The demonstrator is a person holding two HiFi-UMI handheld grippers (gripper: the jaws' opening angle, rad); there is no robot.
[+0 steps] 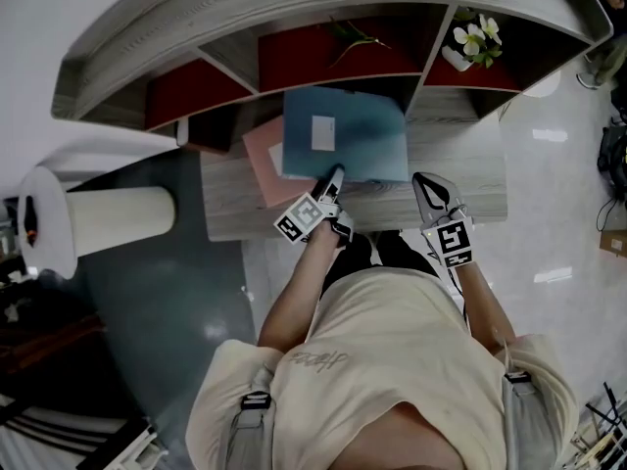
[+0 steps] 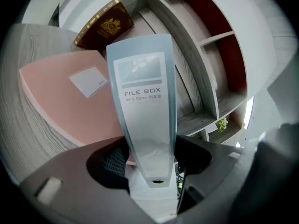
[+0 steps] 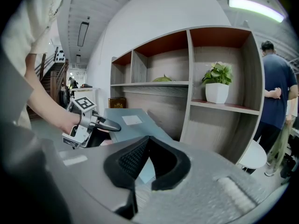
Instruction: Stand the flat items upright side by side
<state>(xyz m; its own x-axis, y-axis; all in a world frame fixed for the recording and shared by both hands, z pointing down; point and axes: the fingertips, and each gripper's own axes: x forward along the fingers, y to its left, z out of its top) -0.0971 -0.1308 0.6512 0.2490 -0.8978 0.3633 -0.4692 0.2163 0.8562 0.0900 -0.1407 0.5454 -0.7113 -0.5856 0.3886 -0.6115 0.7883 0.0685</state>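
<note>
A blue file box (image 1: 343, 135) rests on the grey desk (image 1: 470, 160) with its near edge lifted, partly over a pink file box (image 1: 261, 167) that lies flat. My left gripper (image 1: 331, 179) is shut on the blue box's spine (image 2: 142, 101), which fills the space between the jaws in the left gripper view. The pink file box (image 2: 70, 106) shows to the left of it. My right gripper (image 1: 431, 186) hovers over the desk's front edge to the right, shut and empty (image 3: 145, 160). The right gripper view shows the left gripper (image 3: 110, 125) on the blue box (image 3: 131, 120).
A shelf unit with red-backed compartments (image 1: 313, 52) stands behind the desk. A dark red book (image 2: 103, 27) leans in the left compartment, and a potted plant (image 1: 475, 42) sits in the right one. A person (image 3: 275, 92) stands at the far right.
</note>
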